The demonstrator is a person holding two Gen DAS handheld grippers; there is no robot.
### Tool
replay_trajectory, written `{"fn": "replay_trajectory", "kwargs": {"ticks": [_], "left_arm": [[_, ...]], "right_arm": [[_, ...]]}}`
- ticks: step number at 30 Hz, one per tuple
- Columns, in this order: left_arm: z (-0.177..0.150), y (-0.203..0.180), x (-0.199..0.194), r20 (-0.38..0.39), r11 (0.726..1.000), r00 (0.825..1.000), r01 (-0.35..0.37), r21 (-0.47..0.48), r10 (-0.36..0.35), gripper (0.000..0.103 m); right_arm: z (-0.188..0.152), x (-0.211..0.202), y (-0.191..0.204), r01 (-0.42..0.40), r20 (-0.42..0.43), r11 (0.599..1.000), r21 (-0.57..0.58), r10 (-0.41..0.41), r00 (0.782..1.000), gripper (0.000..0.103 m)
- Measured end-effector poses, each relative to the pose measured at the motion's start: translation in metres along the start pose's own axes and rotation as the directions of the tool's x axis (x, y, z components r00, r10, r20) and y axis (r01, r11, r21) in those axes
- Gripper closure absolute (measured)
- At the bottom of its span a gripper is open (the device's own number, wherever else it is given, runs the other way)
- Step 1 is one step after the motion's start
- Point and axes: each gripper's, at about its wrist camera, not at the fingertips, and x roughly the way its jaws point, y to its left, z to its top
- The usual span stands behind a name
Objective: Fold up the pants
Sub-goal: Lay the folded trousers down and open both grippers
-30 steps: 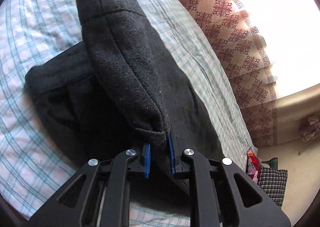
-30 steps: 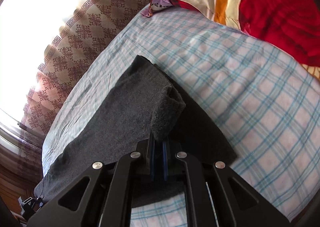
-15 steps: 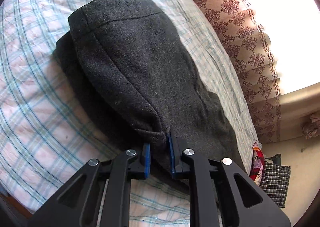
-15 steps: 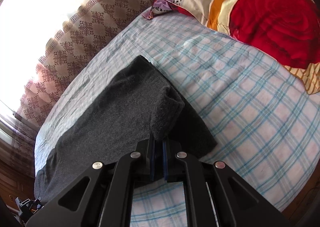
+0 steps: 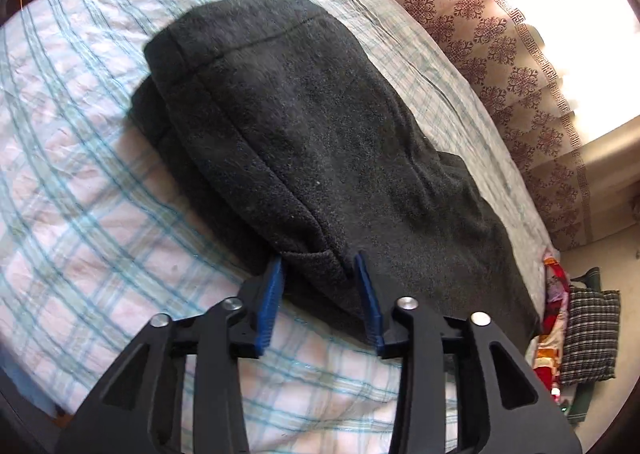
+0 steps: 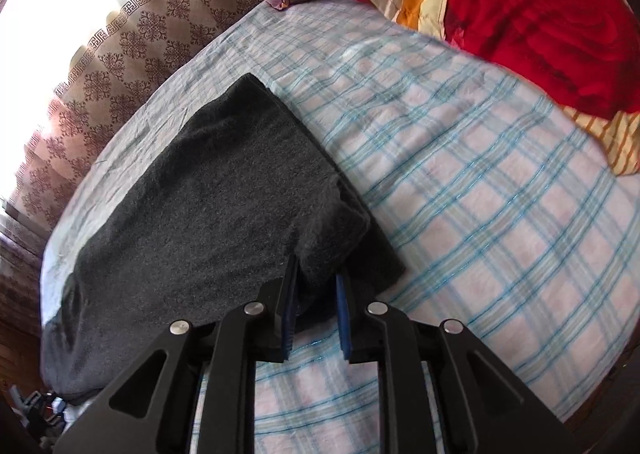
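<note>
Both grippers' fingers (image 5: 274, 294) spread apart around folded pants (image 5: 320, 142)

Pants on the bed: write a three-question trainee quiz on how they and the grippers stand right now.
1. True or false: the left gripper has its jaws spread, with the dark pants lying between them.
2. Which colour are the pads on the right gripper? A) red B) blue C) yellow
3. Fill in: the pants lie on a ____ bed sheet.

Key: 1 true; 2 B; 3 checked. The red quilt sits at the far end of the bed, apart from the pants.
</note>
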Motion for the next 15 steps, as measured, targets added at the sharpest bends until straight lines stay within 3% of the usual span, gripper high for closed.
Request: {"fn": "replay_trajectory", "kwargs": {"ticks": [1, 4, 6, 7, 11, 15], "left_arm": [[-0.002, 0.001, -0.011, 0.042, 0.998, 0.998, -0.053, 0.017, 0.052, 0.037], [-0.002, 0.003, -0.036, 0.158, 0.981, 0.972, -0.183, 0.059, 0.171, 0.035], [0.0, -0.009, -0.044, 0.238, 0.961, 0.947, -0.249, 0.123, 0.215, 0.035], [0.002, -0.022, -0.043, 0.256, 0.95, 0.943, -0.261, 0.17, 0.213, 0.035], [0.003, -0.072, -0.016, 0.234, 0.93, 0.966, -0.187, 0.316, 0.114, 0.03], [-0.003, -0.086, 0.025, 0.19, 0.899, 0.967, -0.232, 0.371, 0.171, 0.027]], "right_arm": [[0.001, -0.006, 0.003, 0.06, 0.031, 0.998, -0.031, -0.059, 0.998, 0.067], [0.004, -0.026, 0.013, 0.204, 0.143, 0.973, -0.105, -0.188, 0.972, 0.065], [0.004, -0.038, 0.031, 0.222, 0.218, 0.953, -0.204, -0.177, 0.96, 0.065], [0.004, -0.04, 0.043, 0.211, 0.233, 0.945, -0.252, -0.152, 0.96, 0.065], [-0.001, -0.022, 0.088, 0.12, 0.189, 0.919, -0.374, -0.051, 0.981, 0.052], [-0.019, 0.006, 0.103, 0.095, 0.101, 0.9, -0.425, -0.057, 0.993, 0.047]]}}
